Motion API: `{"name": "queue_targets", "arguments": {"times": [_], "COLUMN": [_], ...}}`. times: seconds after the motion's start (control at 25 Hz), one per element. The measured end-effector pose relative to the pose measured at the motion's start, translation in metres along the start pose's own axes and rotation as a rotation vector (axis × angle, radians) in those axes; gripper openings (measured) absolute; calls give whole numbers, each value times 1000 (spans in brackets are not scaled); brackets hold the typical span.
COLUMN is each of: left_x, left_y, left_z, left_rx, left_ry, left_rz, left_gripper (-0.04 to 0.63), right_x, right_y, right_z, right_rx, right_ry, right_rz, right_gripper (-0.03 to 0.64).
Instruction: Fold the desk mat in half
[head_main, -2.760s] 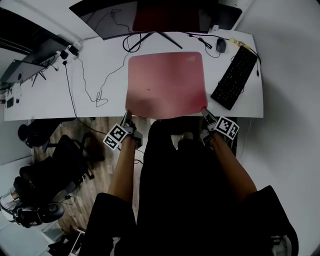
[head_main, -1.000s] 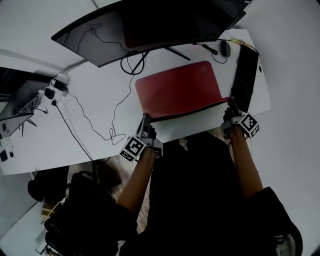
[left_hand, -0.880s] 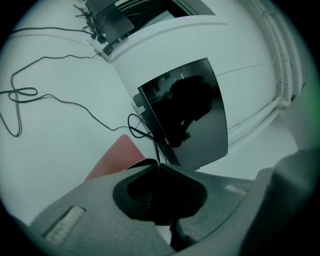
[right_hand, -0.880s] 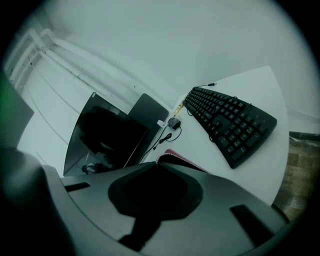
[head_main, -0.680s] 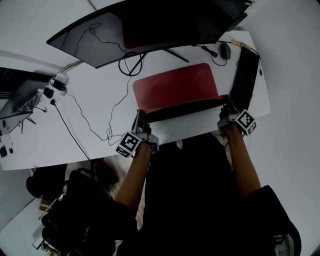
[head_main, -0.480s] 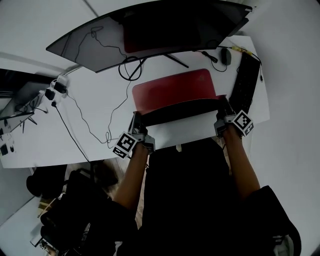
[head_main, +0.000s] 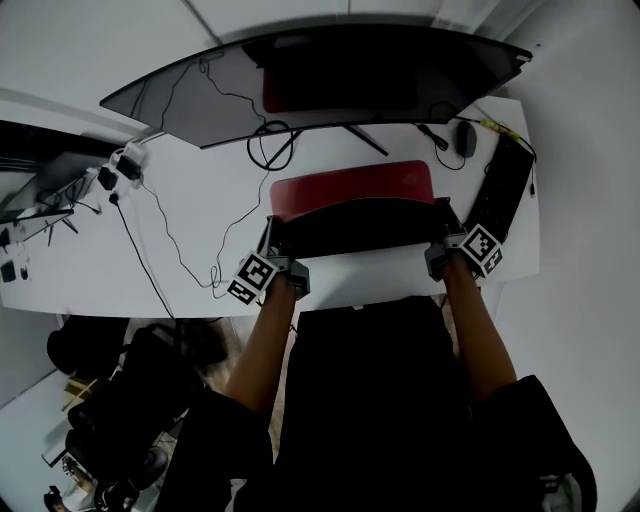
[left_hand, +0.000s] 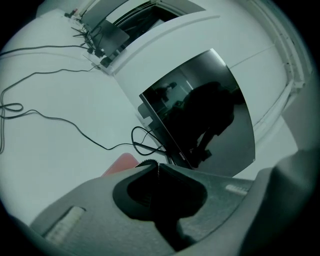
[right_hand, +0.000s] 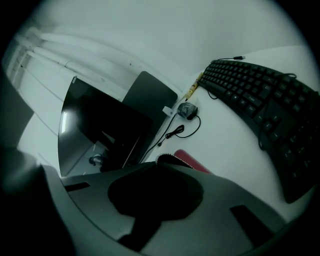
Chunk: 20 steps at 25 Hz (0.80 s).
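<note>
your left claw is pinched shut on the near left corner of the desk mat, and your right claw is pinched shut on its near right corner. in each claw's own view the pads sit together, with only the thin, toothed rim of the mat showing at their tips. the mat sits near the middle of the surface, in front of the monitor's stand. its near half is raised and turned over toward the back edge, so the dark underside faces up as a wide band between your two claws. a strip of the red top shows beyond it, flat on the surface. the held edge runs roughly parallel to the front edge of the surface. the curved monitor stands along the back edge. the black keyboard lies along the right edge, just beside your right claw, and the mouse sits near the back right corner. loose cables trail across the left part of the surface toward a cluster of plugs at the left edge.
</note>
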<state>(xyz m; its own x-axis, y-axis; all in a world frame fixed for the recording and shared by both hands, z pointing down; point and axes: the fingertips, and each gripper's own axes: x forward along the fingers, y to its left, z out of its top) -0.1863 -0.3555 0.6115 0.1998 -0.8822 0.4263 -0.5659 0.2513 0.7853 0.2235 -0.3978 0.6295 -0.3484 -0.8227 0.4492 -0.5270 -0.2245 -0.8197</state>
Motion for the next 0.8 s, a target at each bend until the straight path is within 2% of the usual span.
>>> {"name": "queue_targets", "arguments": {"times": [0.24, 0.48, 0.68, 0.8], "left_x": [30, 52, 67, 74], "left_y": [10, 28, 38, 45], "left_z": [7, 3, 5, 4], "left_rx": [11, -39, -1, -16], "left_ry": [7, 27, 62, 79], "left_rz": [55, 115, 156, 182], "left_gripper": [31, 31, 31, 31], "right_x": [32, 54, 76, 88], "right_y": [-3, -13, -20, -21], "right_z": [4, 4, 1, 0], "right_rx": [-12, -59, -67, -61], "right_ry": [37, 64, 101, 132], "right_rz": [-11, -60, -92, -88], "right_gripper": [17, 18, 18, 20]}}
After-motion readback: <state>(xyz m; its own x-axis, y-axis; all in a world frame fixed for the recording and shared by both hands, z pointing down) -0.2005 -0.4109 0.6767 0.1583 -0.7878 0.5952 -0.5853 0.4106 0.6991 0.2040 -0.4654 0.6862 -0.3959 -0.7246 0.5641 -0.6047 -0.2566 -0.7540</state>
